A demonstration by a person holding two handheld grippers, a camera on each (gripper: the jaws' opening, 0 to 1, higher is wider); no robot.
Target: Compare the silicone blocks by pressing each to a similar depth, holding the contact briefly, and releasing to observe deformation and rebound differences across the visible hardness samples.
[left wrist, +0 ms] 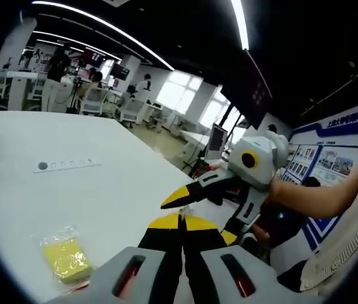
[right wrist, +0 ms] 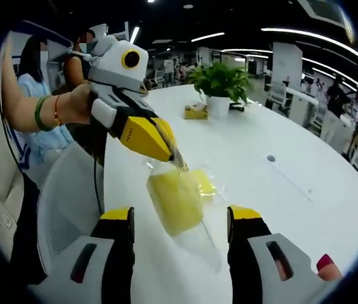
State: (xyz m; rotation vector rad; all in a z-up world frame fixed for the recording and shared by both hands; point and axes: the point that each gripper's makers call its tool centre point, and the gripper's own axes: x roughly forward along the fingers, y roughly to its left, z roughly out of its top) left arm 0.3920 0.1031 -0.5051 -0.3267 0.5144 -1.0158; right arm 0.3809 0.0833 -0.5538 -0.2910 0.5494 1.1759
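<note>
A big white counter point(left wrist: 71, 190) fills the room. Long lights point(left wrist: 103, 28) glow on the dark ceiling. Bright windows point(left wrist: 179, 92) sit in the middle.

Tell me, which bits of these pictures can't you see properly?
- Right gripper view: the yellow silicone block hangs in a crinkly clear plastic bag pinched by the left gripper. Glare hides whether a second block lies behind.
- Right gripper view: the small yellow object by the potted green plant is too far away to name.
- Left gripper view: the marks on the thin grey strip are too small.
</note>
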